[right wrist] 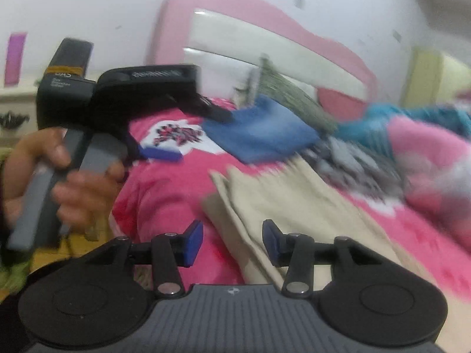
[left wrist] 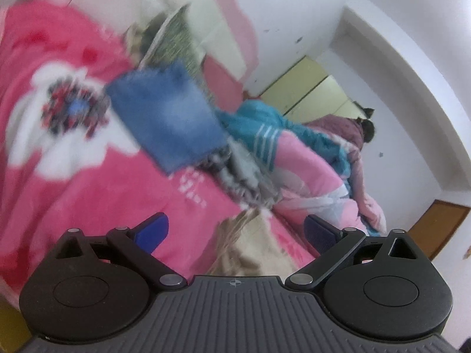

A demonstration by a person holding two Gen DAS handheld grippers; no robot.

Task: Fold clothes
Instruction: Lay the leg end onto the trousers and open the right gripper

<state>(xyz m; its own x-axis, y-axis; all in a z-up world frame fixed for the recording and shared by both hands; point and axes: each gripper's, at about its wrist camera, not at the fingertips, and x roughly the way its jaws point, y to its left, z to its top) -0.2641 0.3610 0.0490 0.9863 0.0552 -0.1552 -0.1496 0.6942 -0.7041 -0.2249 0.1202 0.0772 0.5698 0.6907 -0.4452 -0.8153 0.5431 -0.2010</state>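
Observation:
A beige garment (right wrist: 294,206) lies spread on the pink flowered blanket (right wrist: 164,182), blurred by motion. My right gripper (right wrist: 232,244) hovers over its left edge, jaws apart; the pads press on nothing. A folded blue denim piece (right wrist: 259,129) rests farther back on the bed. My left gripper (right wrist: 188,133), held by a hand (right wrist: 73,182), stands open just left of the denim. In the left wrist view the left gripper (left wrist: 235,229) is wide open and empty above the beige garment (left wrist: 247,244), with the denim piece (left wrist: 167,114) beyond it.
A heap of unfolded clothes lies right of the denim: a teal striped garment (left wrist: 256,123), a grey patterned one (left wrist: 244,176) and a pink quilt (left wrist: 309,170). A green-grey pillow (right wrist: 288,97) leans on the pink and cream headboard (right wrist: 265,50). White walls surround the bed.

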